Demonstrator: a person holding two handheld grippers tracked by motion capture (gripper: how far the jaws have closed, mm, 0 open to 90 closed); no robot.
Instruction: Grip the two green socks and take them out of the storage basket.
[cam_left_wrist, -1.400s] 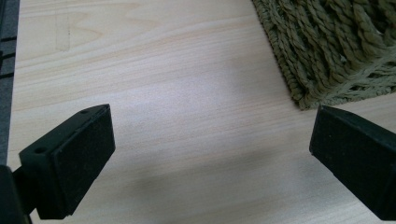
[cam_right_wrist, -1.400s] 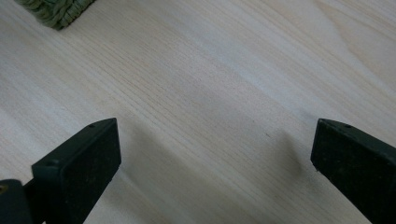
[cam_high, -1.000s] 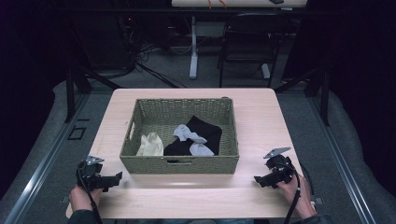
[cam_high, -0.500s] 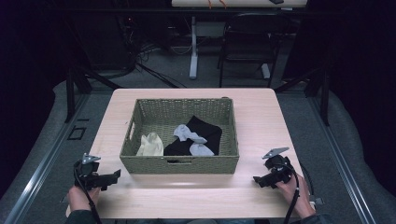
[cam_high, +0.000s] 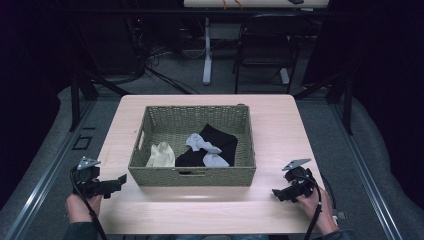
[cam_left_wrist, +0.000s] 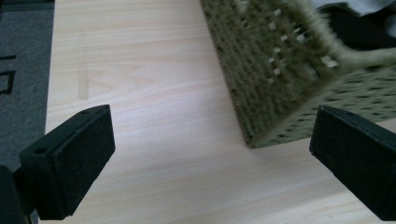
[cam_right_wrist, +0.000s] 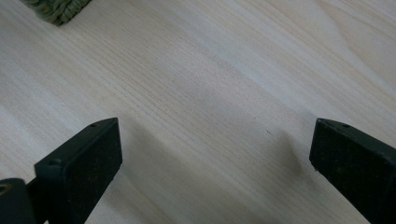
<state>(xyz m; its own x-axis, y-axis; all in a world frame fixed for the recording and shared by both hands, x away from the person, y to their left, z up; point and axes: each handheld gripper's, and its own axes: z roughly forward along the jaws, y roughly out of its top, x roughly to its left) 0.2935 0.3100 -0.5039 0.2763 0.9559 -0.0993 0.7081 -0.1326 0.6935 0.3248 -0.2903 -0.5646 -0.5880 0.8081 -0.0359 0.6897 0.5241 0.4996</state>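
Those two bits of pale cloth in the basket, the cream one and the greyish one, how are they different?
The cream cloth is yellowish; the grey cloth is bluish-grey. The cream cloth lies on the basket floor at its left; the grey cloth lies stretched across a black cloth, nearer the middle. Both are crumpled, inside the basket, untouched.

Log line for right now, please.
left gripper: open, empty | right gripper: open, empty | basket: mid-table, socks inside | contact: none

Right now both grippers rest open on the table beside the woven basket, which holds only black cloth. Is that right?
Not quite. The high view shows the basket also holds a cream cloth and pale grey pieces beside the black cloth. The rest holds.
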